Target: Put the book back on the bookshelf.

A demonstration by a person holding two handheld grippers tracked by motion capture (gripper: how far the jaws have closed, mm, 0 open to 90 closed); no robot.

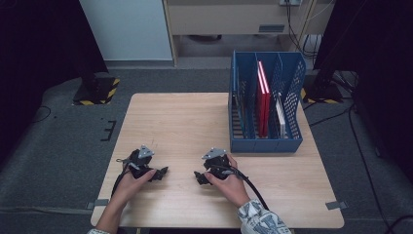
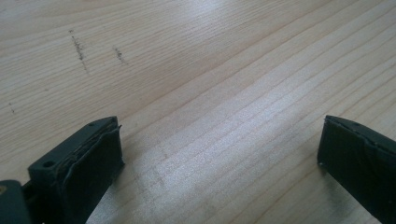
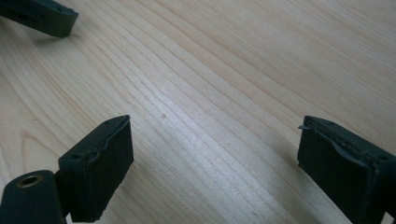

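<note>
The pale wooden surface takes up most of the scene, a light-grained rectangular top standing on grey carpet. At its far right sits one blue perforated plastic file rack, divided into upright slots and open at the top. Two things stand in it that I can make out for sure: a red hardback book in a middle slot, upright with its spine facing up, and a thinner white booklet one slot to the right. There may be something dark and slim in the leftmost slot, but from here I cannot be certain.

The red book looks stiff and moderately heavy, with a smooth cover that could slip. I would take it by the top edge, pinching across its thickness and lifting straight up so it clears the dividers. The white one looks lighter and may flex.

Nearer the person, well apart from the rack, two hand-held tools rest low over bare wood. The left gripper has its fingers spread wide with nothing between them. The right gripper likewise has its fingers held apart and empty, a tip of the other tool showing ahead of it.
</note>
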